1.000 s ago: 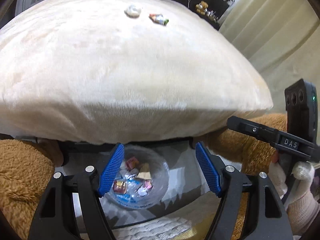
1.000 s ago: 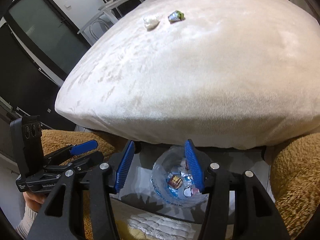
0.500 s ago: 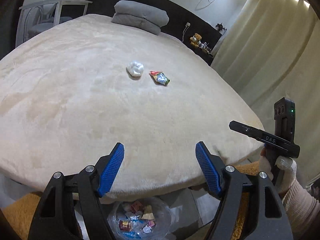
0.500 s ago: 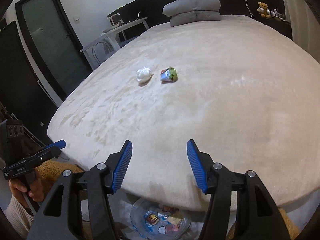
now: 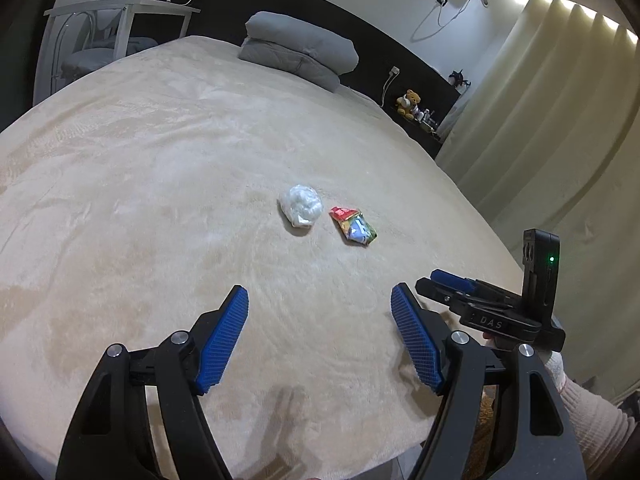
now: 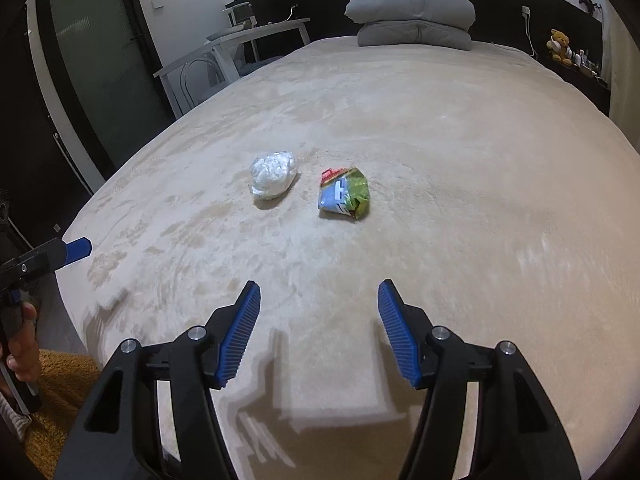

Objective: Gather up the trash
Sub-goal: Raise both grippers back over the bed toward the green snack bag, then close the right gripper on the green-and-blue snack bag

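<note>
While both grippers hover empty over the bed's (image 6: 480, 160) near edge, my right gripper (image 6: 318, 330), jaws just widening, faces the snack wrapper (image 6: 344, 194); left gripper (image 5: 320, 338), half-open, faces the white wad (image 5: 301, 210), both mid-bed ahead.

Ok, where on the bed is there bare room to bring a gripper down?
Bare blanket runs from the near edge up to the white wad and snack wrapper, on both their outer sides, and beyond them to the grey pillows. Only the gap between the two is tight.
</note>
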